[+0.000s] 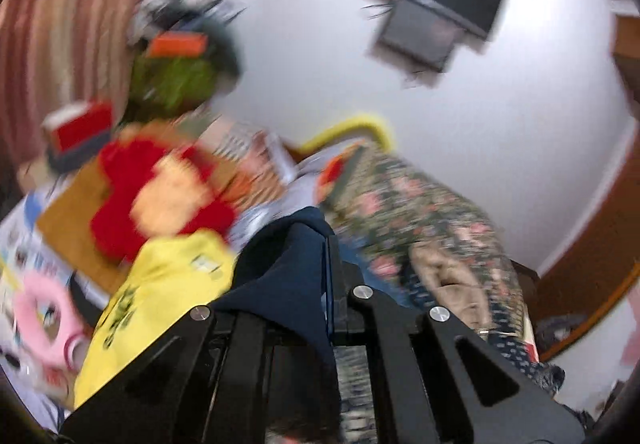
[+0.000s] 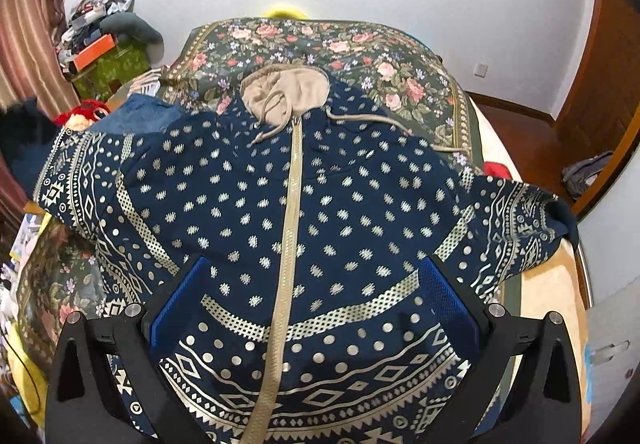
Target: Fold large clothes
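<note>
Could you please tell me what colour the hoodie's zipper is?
Beige, on the zipper; right wrist view shows it best.

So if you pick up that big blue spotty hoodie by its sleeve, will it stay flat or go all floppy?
Probably floppy: the hoodie already drapes in soft wrinkles over the bed. Dark cloth bunches limply in the shut left hand-held gripper. It looks thick, so likely heavyish, and the rest should drag along behind.

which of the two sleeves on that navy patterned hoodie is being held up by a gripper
The sleeve at the picture's left: its navy cuff is pinched in the shut left gripper. The other sleeve lies free on the bed, and the open right gripper grips nothing.
</note>
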Motion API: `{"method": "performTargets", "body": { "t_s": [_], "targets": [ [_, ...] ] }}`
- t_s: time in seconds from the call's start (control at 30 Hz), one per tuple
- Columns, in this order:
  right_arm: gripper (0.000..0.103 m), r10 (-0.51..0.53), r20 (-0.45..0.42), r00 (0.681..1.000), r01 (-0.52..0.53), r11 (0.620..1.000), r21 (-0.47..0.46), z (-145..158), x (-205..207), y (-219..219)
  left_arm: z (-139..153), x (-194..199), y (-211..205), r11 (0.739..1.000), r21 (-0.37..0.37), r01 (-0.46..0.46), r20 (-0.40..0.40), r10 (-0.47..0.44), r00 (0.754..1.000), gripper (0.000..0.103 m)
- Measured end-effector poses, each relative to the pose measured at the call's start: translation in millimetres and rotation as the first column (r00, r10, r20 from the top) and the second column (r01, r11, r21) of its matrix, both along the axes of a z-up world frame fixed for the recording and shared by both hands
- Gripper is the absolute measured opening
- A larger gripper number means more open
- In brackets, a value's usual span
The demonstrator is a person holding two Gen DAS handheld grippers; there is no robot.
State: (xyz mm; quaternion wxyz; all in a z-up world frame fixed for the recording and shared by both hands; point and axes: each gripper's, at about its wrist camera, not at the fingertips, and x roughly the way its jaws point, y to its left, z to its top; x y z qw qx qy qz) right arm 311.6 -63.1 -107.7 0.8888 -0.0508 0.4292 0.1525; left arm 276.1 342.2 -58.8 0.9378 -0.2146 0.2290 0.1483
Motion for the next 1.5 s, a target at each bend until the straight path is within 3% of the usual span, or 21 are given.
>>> {"method": "performTargets", "body": {
  "t_s": [0.23, 0.33, 0.43, 0.53, 0.67, 0.8, 0.9, 0.97, 1.1, 1.17, 1.37, 1.5],
  "targets": [
    [0.103, 0.003, 0.03, 1.0, -0.004, 0.999, 0.039, 9.7, 10.3, -22.3, 38.1, 48.3, -100.5, 0.972, 0.093, 0.214, 0.054, -0.22, 0.974, 0.003],
    [0.103, -0.002, 0.04, 0.999, 0.0, 0.998, 0.055, 11.9, 14.1, -31.4, 32.2, 70.7, -146.3, 0.947, 0.094, 0.306, 0.026, -0.31, 0.951, 0.003],
    [0.103, -0.012, 0.031, 0.999, 0.01, 0.998, 0.068, 9.9, 20.1, -42.9, 7.5, 97.7, -190.6, 0.909, 0.079, 0.41, -0.062, -0.406, 0.912, 0.003],
    [0.103, -0.026, 0.009, 1.0, 0.025, 0.996, 0.08, 4.0, 23.6, -54.3, -23.0, 114.0, -239.6, 0.858, 0.069, 0.509, -0.172, -0.492, 0.853, 0.003],
    [0.103, -0.041, -0.033, 0.999, 0.044, 0.995, 0.09, -6.5, 25.9, -68.5, -82.6, 121.1, -302.4, 0.767, 0.085, 0.637, -0.361, -0.572, 0.737, 0.003],
    [0.103, -0.056, -0.069, 0.996, 0.062, 0.994, 0.089, -16.3, 24.8, -79.2, -134.5, 117.0, -346.6, 0.705, 0.059, 0.707, -0.51, -0.587, 0.628, 0.005],
    [0.103, -0.06, -0.083, 0.995, 0.067, 0.994, 0.081, -19.3, 22.5, -84.8, -165.9, 111.3, -357.7, 0.681, -0.012, 0.732, -0.588, -0.597, 0.546, 0.02],
    [0.103, -0.062, -0.09, 0.994, 0.068, 0.995, 0.07, -20.6, 21.8, -86.4, -181.6, 106.0, -356.5, 0.678, -0.064, 0.733, -0.618, -0.603, 0.504, 0.04],
    [0.103, -0.057, -0.087, 0.995, 0.061, 0.997, 0.043, -19.6, 19.2, -85.1, -186.0, 88.5, -350.9, 0.685, -0.054, 0.727, -0.625, -0.591, 0.51, 0.052],
    [0.103, -0.053, -0.084, 0.995, 0.056, 0.998, 0.029, -18.0, 17.1, -82.2, -180.8, 75.9, -343.8, 0.693, -0.034, 0.72, -0.618, -0.581, 0.53, 0.06],
    [0.103, -0.022, -0.062, 0.998, 0.023, 1.0, 0.003, -6.7, 10.3, -64.9, -147.5, 50.1, -316.0, 0.704, -0.032, 0.71, -0.566, -0.598, 0.568, 0.061],
    [0.103, 0.019, -0.036, 0.999, -0.019, 1.0, -0.004, 4.4, 8.0, -44.7, -115.3, 32.3, -285.3, 0.735, 0.012, 0.678, -0.489, -0.587, 0.645, 0.073]
  ]
}}
